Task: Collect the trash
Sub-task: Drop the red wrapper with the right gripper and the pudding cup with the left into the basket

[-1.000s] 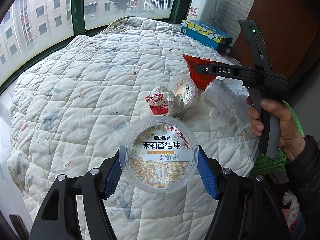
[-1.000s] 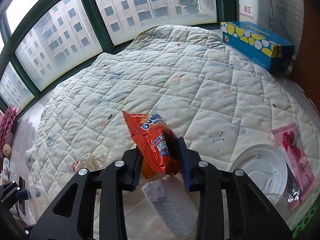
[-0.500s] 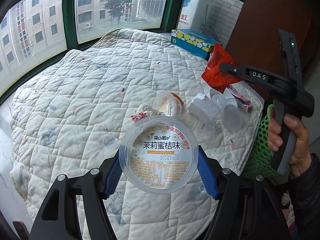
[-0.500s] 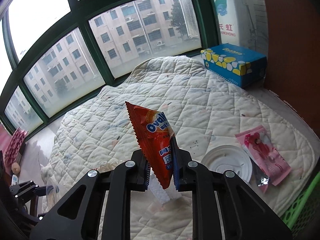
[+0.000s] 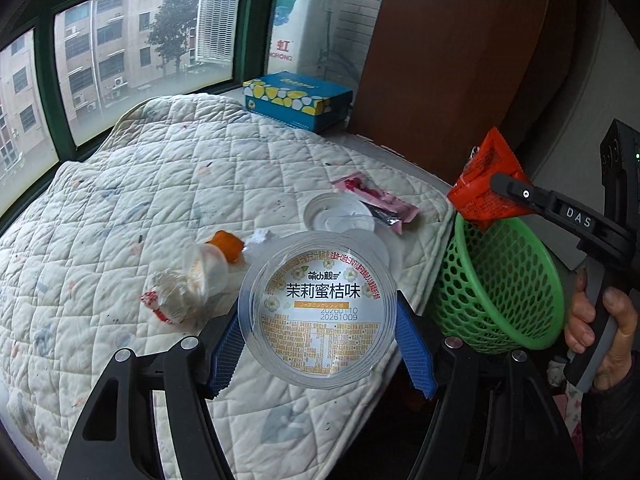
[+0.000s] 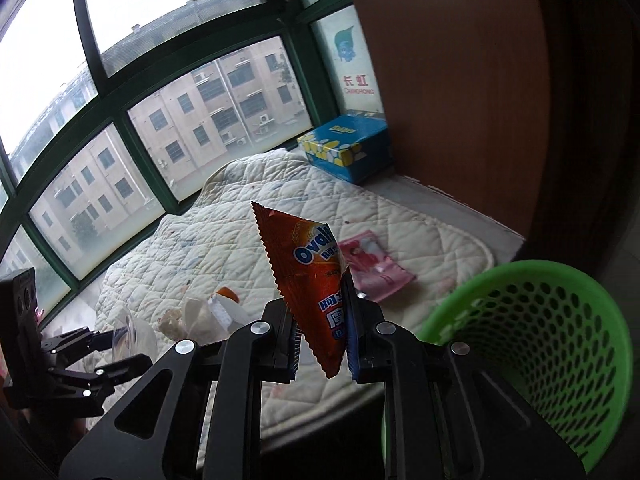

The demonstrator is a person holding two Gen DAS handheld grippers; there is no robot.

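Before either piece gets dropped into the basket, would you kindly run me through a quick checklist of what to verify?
1. Right tongs grip the orange packet: ok, pinched between the pads.
2. Left tongs grip the clear cup: ok, held across its width.
3. Packet over the green basket: ok in the left view, at its rim; from the right view the basket looks off to the side.
4. Cup over the basket: not ok, it hangs above the quilt.
5. Room in the basket: ok, no trash is visible in it.
6. Trash left on the quilt: not ok, pink sachet and more remain.
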